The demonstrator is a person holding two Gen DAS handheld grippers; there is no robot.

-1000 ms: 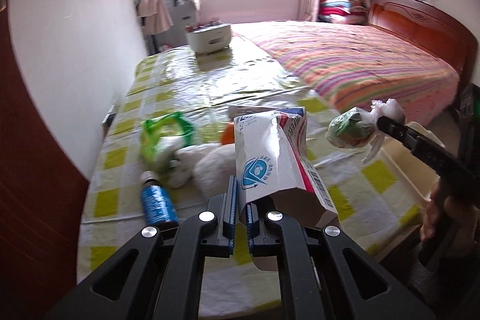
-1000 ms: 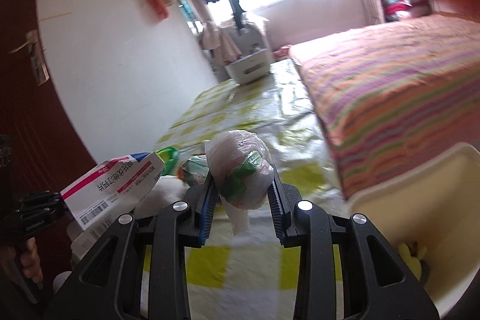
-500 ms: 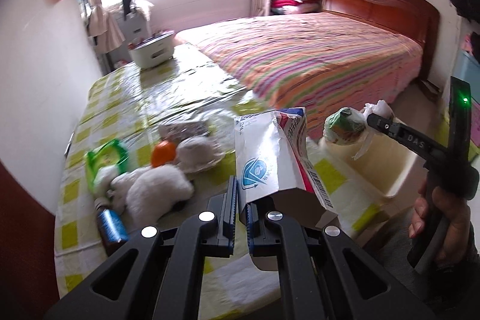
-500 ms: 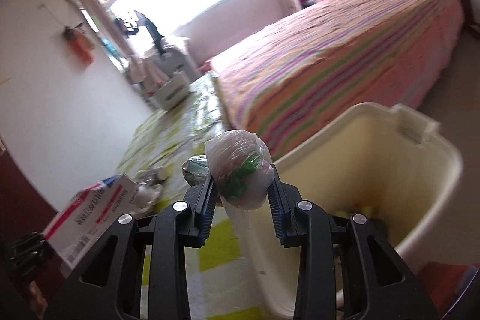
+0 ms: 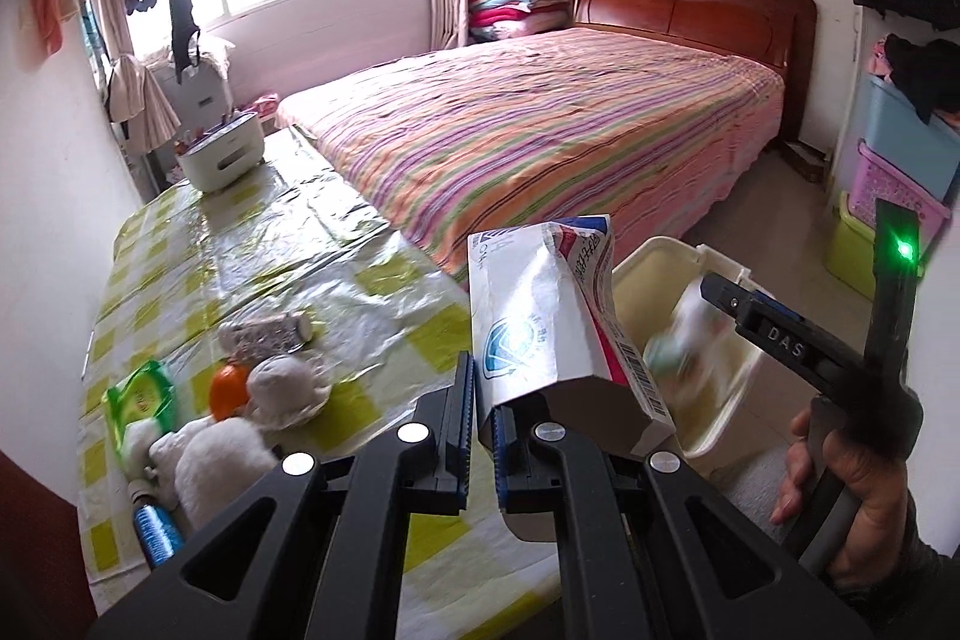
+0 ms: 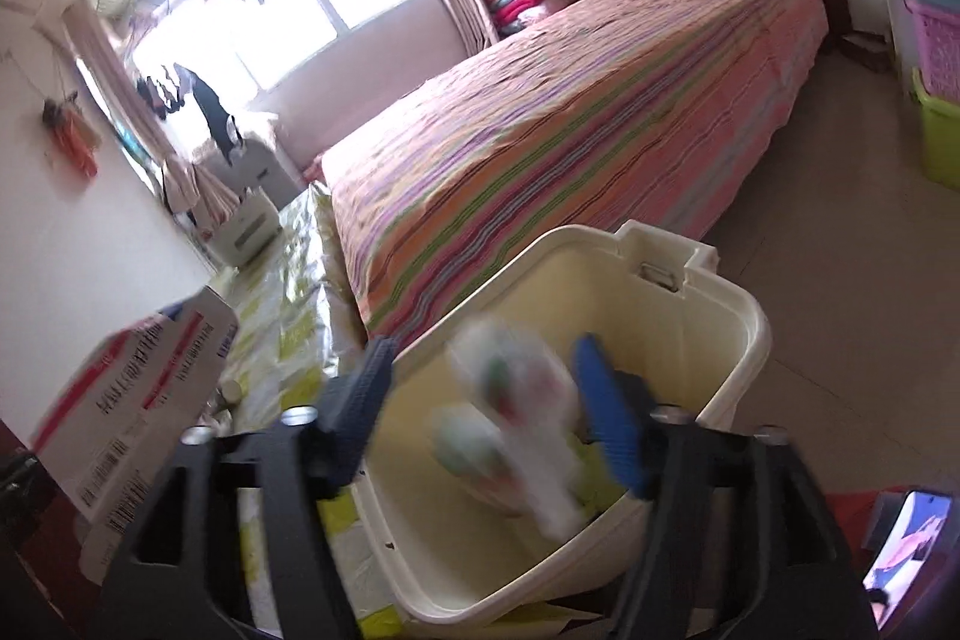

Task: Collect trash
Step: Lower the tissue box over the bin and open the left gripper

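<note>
- Two pieces of trash are in play: a knotted plastic bag of scraps [image 6: 510, 424], blurred and dropping between the spread fingers of the right gripper [image 6: 486, 424], and a torn cardboard carton [image 5: 552, 334] pinched at its lower edge by the left gripper [image 5: 477, 436].
- Right gripper: its jaws are opening and neither blue pad looks to be pressing on the bag; it sits between them, over the mouth of the cream waste bin [image 6: 744, 322].
- Left gripper: clamped tight on a thin flap of the carton, which stands up and leans right, above the table edge and just beside the bin, not yet over it.
- Risk, as I judge it: the bag is falling near the bin's front wall, so its trailing tail could catch the rim or a finger and tip it onto the floor.
- Risk with the carton: held only by a thin flap, it could twist or slip out, and released from where it is now it would land on the checked tablecloth [image 5: 384, 274] or between table and bin.
- Other bits on the table, a green packet [image 5: 141, 394] and a blue bottle [image 5: 157, 535], lie well to the left of both grippers.
</note>
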